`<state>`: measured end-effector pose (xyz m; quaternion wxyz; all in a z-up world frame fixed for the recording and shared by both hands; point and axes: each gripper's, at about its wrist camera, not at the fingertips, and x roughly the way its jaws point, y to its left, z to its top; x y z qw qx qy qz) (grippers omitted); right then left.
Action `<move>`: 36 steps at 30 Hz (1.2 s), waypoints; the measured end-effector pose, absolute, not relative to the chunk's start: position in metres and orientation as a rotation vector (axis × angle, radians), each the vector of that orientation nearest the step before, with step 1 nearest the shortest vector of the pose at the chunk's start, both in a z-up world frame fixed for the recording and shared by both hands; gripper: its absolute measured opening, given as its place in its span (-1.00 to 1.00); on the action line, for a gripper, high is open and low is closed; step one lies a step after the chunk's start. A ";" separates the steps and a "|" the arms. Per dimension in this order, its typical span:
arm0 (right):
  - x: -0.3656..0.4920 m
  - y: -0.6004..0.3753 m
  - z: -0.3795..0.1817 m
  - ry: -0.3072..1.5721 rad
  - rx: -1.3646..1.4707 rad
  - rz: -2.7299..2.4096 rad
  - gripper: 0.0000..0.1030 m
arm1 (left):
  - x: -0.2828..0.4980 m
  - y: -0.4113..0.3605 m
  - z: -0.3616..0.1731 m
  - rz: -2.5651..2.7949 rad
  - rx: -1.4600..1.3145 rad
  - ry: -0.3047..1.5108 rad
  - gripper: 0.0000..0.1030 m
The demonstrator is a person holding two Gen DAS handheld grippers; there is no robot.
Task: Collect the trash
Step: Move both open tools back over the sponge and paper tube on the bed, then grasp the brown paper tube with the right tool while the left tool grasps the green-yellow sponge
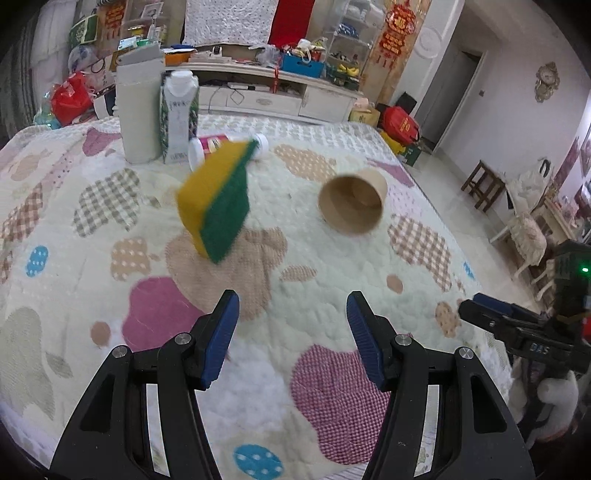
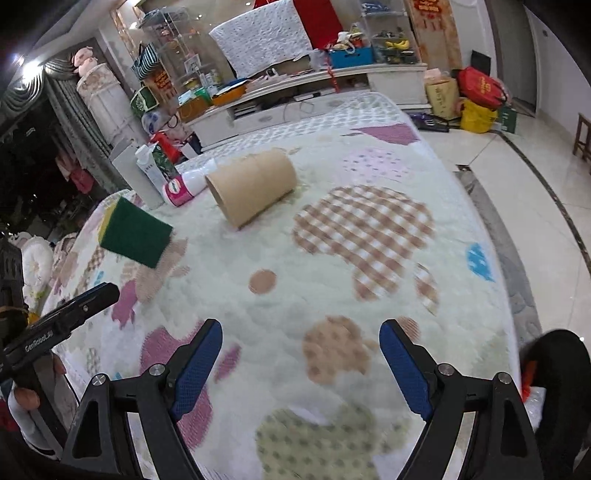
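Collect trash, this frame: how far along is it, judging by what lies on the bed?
Nothing looks collected. The paper cup, sponge, pink bottle and milk carton all sit on the quilt. Nothing is in hand: left tool and right tool are both open and empty above the quilt. All pickups remain; no bin shows.

Ahead of you a bed [image 1: 332, 369] fills the near scene, covered by a pale quilt with patchwork clouds. Beyond its far edge you see a long white TV cabinet [image 1: 280, 96] crowded with boxes, with a white quilted cloth [image 1: 229, 20] and a red cloth [image 1: 290, 18] hanging above it. To your right lie a glossy tiled floor [image 2: 517, 177], a wooden stool [image 1: 484, 184], red bags [image 1: 400, 123] and a gold wall clock [image 1: 546, 81]. On your far left, grey curtains [image 2: 74, 122] hang.
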<state>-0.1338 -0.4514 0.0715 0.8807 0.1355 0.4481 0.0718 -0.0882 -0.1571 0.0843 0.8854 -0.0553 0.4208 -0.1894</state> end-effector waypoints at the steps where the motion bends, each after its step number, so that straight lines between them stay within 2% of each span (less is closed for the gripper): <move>1: -0.126 -0.448 0.072 0.934 0.291 0.159 0.68 | -0.087 -0.154 0.088 -0.393 -0.115 0.869 0.17; 4: -0.109 -0.442 0.076 0.936 0.314 0.172 0.68 | -0.075 -0.146 0.100 -0.383 -0.109 0.840 0.21; 6: -0.094 -0.440 0.080 0.933 0.347 0.178 0.69 | -0.066 -0.142 0.107 -0.371 -0.094 0.820 0.38; 7: -0.083 -0.440 0.084 0.927 0.380 0.182 0.70 | -0.061 -0.140 0.109 -0.363 -0.090 0.812 0.40; 10: -0.060 -0.440 0.091 0.910 0.461 0.182 0.78 | -0.048 -0.138 0.110 -0.348 -0.069 0.809 0.40; 15: -0.015 -0.437 0.092 0.923 0.567 0.172 0.80 | -0.031 -0.136 0.101 -0.312 -0.041 0.818 0.40; 24: 0.049 -0.423 0.055 1.034 0.722 0.159 0.82 | -0.003 -0.128 0.081 -0.290 -0.085 0.858 0.39; 25: 0.052 -0.422 0.050 1.046 0.725 0.165 0.76 | -0.001 -0.128 0.079 -0.297 -0.097 0.868 0.39; 26: 0.054 -0.421 0.045 1.057 0.729 0.173 0.54 | 0.001 -0.128 0.077 -0.305 -0.109 0.873 0.37; 27: 0.052 -0.421 0.041 1.060 0.733 0.177 0.53 | 0.001 -0.128 0.076 -0.312 -0.116 0.874 0.21; 28: 0.050 -0.422 0.040 1.045 0.734 0.188 0.52 | 0.001 -0.129 0.075 -0.320 -0.120 0.878 -0.07; 30: 0.044 -0.424 0.043 1.036 0.713 0.203 0.50 | 0.001 -0.130 0.073 -0.328 -0.119 0.892 -0.44; 36: 0.008 -0.428 0.068 0.996 0.607 0.271 0.44 | -0.011 -0.131 0.080 -0.381 -0.160 0.893 -0.48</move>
